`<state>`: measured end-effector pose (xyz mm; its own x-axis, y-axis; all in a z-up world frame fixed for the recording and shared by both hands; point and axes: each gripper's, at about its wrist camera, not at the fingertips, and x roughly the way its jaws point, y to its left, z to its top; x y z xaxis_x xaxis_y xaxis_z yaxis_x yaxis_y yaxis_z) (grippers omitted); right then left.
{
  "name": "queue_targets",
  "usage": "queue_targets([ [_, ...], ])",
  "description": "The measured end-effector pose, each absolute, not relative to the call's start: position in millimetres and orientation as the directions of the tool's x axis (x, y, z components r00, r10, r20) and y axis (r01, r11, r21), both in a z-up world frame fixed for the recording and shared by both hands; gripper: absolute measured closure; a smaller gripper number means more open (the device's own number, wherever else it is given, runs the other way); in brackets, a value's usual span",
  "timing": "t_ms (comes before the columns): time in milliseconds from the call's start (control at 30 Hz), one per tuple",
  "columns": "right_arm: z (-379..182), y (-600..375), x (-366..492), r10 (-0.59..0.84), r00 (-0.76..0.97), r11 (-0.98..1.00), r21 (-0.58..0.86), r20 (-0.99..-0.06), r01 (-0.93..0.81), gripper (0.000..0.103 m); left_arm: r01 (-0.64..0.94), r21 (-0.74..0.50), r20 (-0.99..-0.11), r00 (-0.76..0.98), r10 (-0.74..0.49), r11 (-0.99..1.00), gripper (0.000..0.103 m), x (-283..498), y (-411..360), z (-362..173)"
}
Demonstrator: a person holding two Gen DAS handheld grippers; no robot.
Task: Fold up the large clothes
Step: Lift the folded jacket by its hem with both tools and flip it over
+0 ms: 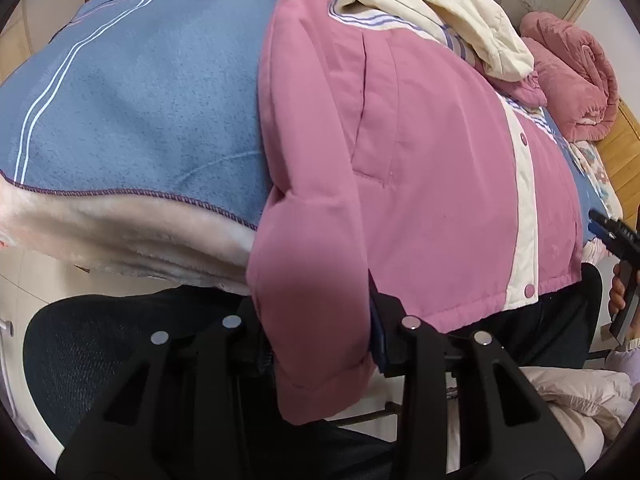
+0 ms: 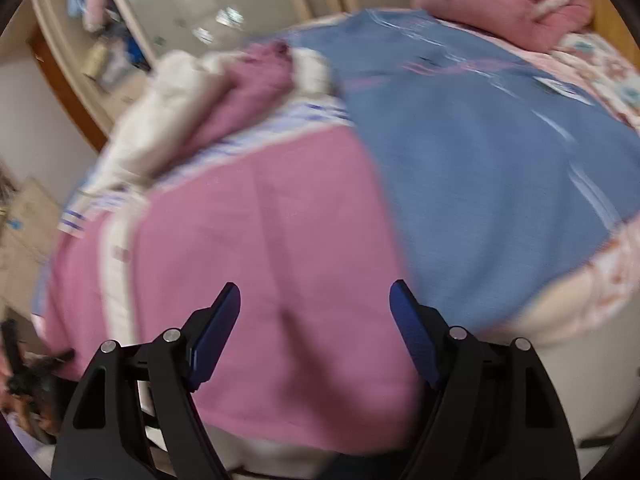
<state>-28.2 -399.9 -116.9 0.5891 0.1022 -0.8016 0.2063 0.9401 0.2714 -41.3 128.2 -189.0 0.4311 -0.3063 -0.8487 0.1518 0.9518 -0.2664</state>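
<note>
A pink padded jacket [image 1: 420,168] with a cream button strip and a cream hood [image 1: 440,12] lies front up on the blue blanket, its hem at the bed's near edge. One sleeve [image 1: 320,300] hangs over that edge. My left gripper [image 1: 320,340] is shut on the sleeve, which fills the gap between the pads. In the blurred right wrist view, my right gripper [image 2: 316,320] stands open over the jacket's pink body [image 2: 260,240], near its right side, with nothing pinched. One of its fingers [image 1: 616,232] shows at the right edge of the left wrist view, a hand behind it.
A blue blanket [image 1: 140,112] with white stripes covers the bed. A rolled pink quilt [image 1: 576,72] lies at the head end. A black mesh chair [image 1: 80,360] stands below the bed edge. Pale quilted cloth [image 1: 580,400] sits at lower right. A wardrobe [image 2: 220,8] stands behind.
</note>
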Motion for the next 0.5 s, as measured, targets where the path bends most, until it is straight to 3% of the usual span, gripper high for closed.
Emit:
queue_targets([
  [100, -134.0, -414.5, -35.6, 0.086, 0.52, 0.937, 0.247, -0.85, 0.247, 0.025, 0.153, -0.284, -0.845, 0.426, -0.322, 0.947, 0.029, -32.6, 122.7, -189.1],
  [200, -149.9, -419.1, -33.1, 0.186, 0.472, 0.906, 0.336, -0.862, 0.256, 0.025, 0.164, -0.291, -0.844, 0.42, -0.334, 0.943, 0.026, -28.3, 114.5, -189.5],
  [267, -157.3, -411.7, -29.3, 0.179, 0.442, 0.921, 0.308, -0.879, 0.237, 0.025, 0.172, -0.277, -0.848, 0.419, -0.324, 0.945, 0.026, -27.2, 110.7, -189.9],
  [367, -163.4, -394.5, -33.0, 0.265, 0.41, 0.925, 0.35, -0.873, 0.148, 0.029, 0.176, -0.281, -0.847, 0.416, -0.33, 0.943, 0.045, -28.5, 113.9, -188.5],
  [433, -161.4, -391.7, -35.5, 0.289, 0.417, 0.922, 0.368, -0.862, 0.121, 0.063, 0.174, -0.321, -0.837, 0.409, -0.364, 0.931, 0.065, -27.4, 120.0, -186.5],
  [500, -158.5, -401.7, -36.7, 0.355, 0.436, 0.886, 0.446, -0.827, 0.126, 0.08, 0.181, -0.378, -0.816, 0.397, -0.419, 0.908, 0.071, -26.5, 124.4, -182.8],
])
